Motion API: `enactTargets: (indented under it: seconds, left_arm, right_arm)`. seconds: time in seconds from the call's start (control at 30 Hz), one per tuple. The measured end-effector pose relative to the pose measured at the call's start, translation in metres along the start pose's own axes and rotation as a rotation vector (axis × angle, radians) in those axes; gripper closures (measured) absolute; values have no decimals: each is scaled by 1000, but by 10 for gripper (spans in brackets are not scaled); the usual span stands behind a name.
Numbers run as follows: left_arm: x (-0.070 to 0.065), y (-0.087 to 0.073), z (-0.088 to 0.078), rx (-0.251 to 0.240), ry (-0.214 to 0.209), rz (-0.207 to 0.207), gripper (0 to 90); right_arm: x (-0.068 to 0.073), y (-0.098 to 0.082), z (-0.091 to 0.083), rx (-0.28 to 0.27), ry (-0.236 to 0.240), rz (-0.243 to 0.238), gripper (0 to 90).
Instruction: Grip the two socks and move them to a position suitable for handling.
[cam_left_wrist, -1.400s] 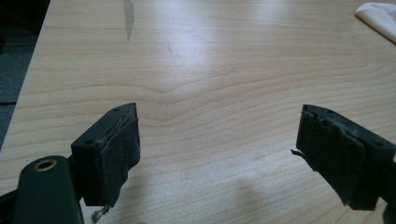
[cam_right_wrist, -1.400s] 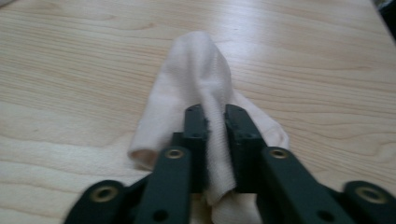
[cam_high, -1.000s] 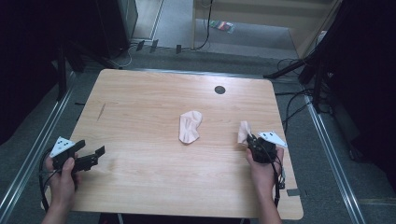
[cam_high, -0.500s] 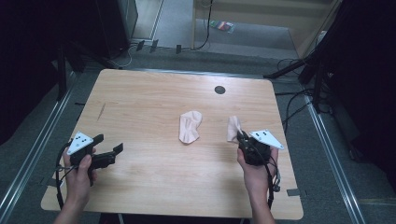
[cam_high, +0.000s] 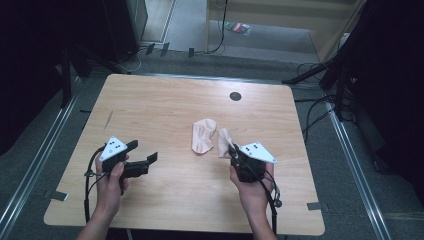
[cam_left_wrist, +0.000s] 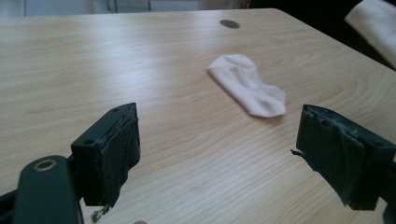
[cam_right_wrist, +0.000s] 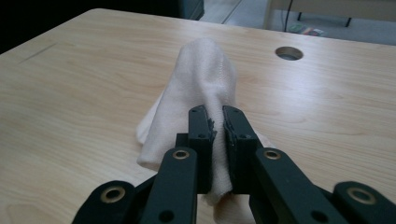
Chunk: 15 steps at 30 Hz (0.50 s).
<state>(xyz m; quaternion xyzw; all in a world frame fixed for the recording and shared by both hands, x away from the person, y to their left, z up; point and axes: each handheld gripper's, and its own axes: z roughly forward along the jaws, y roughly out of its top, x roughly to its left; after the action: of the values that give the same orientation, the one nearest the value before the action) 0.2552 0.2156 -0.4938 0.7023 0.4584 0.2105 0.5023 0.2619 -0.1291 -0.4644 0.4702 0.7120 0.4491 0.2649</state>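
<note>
While mid-table, socks (cam_high: 204, 136) far from edges.

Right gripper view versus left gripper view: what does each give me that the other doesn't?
Right gripper view alone: the right gripper with its jaws pinched on a pale sock, the cloth draped forward from the jaws.

Left gripper view alone: the left gripper with jaws wide apart and nothing between them, and a second sock lying flat on the table ahead.

Shared: the wooden table and the round hole near its far edge.
</note>
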Motion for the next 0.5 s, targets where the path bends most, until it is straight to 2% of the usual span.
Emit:
enactTargets:
  seconds: [0.07,0.13,0.23,0.27,0.3,0.37,0.4,0.5]
  left_arm:
    - [-3,1,2,0,-9,5,139]
    - [-11,1,8,1,-42,5,139]
    - [-16,-1,10,-2,-52,9,132]
    - [-21,-4,12,-3,-71,3,126]
    - [-21,-4,12,-3,-71,3,114]
    - [-24,-8,12,-9,-101,-5,110]
    - [-25,-14,13,-11,-112,-9,110]
    - [-26,-21,14,1,-121,1,110]
  right_arm:
    - [4,-1,0,4,7,-5,837]
    - [15,-4,2,8,22,-18,837]
    - [23,-10,4,15,42,-26,837]
    - [25,-12,5,21,55,-22,837]
    - [27,-14,6,27,63,-20,837]
    - [29,-16,7,32,68,-23,837]
    - [34,-22,9,49,78,-39,837]
    - [40,-32,11,76,99,-50,836]
